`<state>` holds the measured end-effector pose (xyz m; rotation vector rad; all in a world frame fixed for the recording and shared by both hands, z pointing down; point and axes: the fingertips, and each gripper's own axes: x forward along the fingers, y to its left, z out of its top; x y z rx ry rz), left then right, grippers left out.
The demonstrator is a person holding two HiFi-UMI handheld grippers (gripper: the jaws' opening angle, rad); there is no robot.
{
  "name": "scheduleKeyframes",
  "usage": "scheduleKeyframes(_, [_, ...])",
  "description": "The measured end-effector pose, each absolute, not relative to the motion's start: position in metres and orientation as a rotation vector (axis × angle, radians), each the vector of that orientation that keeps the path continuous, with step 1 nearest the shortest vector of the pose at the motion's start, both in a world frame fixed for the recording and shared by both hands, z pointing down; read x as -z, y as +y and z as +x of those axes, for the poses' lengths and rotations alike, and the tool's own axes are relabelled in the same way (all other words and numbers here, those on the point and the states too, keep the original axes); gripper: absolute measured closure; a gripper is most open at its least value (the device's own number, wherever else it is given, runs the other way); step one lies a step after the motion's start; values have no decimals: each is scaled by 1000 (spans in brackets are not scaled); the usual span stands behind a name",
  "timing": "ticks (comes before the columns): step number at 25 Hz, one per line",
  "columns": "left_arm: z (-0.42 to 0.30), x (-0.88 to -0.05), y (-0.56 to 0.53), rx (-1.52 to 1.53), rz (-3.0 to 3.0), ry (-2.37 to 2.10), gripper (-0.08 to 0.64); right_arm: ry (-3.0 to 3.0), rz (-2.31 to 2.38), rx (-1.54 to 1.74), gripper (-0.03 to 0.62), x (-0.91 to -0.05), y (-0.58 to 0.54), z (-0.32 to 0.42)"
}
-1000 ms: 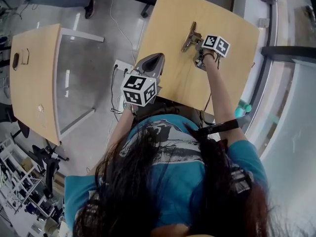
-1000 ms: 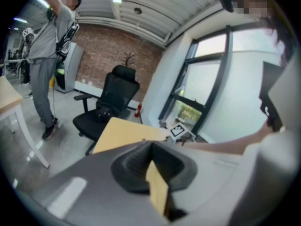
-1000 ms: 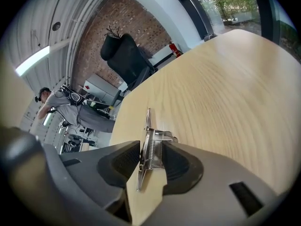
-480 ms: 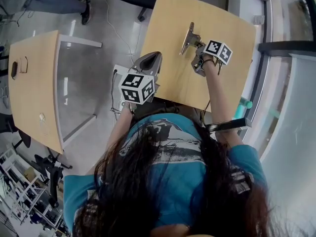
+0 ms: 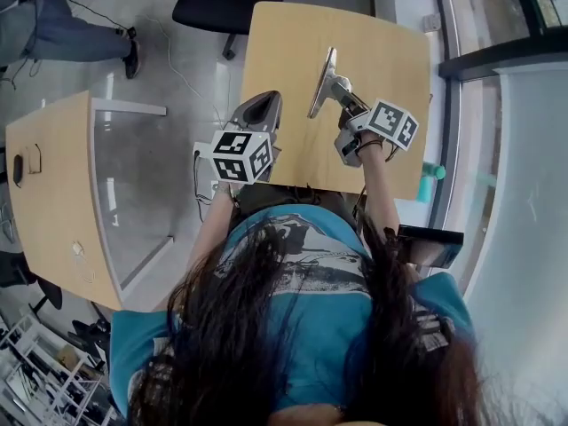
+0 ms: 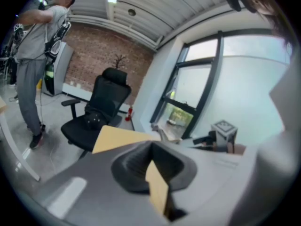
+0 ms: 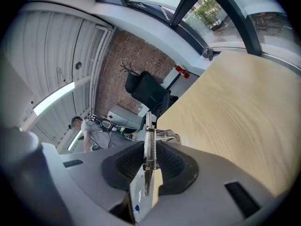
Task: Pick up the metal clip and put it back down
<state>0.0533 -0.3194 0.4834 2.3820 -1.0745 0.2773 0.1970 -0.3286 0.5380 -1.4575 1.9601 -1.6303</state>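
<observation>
Clip work is happening over the table, where it is hanging lifted off the wood, as far as I can judge. The right gripper is carrying it: its jaws have just been closing, and the pads are now pinching the spring end. The left gripper is waiting at the near edge, jaws together and empty. The long arm is sticking out past the pads, so lowering slowly, keeping it flat and releasing only on contact looks wisest.
</observation>
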Motion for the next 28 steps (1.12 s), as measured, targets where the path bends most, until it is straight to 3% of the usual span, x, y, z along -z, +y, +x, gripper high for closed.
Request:
scheduleKeyframes(9, [62,-476,-312,-267,2445,-964,558,1905,-1476,1523,499,-501,-295,193])
scheduleKeyframes(28, [67,-477,-307,-266,2457,-922,558,1888,-1510,1544,499,-512,-293,200])
